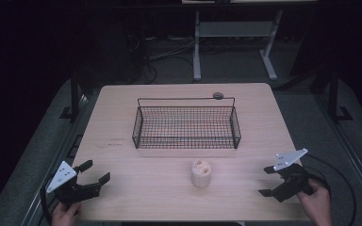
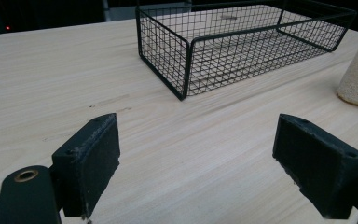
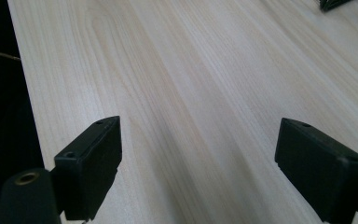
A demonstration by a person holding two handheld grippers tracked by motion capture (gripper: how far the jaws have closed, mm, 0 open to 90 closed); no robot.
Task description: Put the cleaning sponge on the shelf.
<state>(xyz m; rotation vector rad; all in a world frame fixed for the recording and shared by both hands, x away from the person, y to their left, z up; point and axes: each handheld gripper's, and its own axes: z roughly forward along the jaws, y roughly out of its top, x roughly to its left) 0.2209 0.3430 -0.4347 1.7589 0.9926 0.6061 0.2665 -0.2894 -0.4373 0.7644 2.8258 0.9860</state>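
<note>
Fingers point(image 2: 91, 163) on both my grippers stand spread and empty at the counter's point(image 1: 122, 188) near corners; the pale sponge-like block point(image 1: 201, 173), upright before the wire basket point(image 1: 186, 123), could topple under a careless approach.

light wood table point(image 1: 122, 193): black wire basket point(image 1: 186, 123) at centre; pale cylindrical block point(image 1: 201, 173) upright, near front of basket.
</note>
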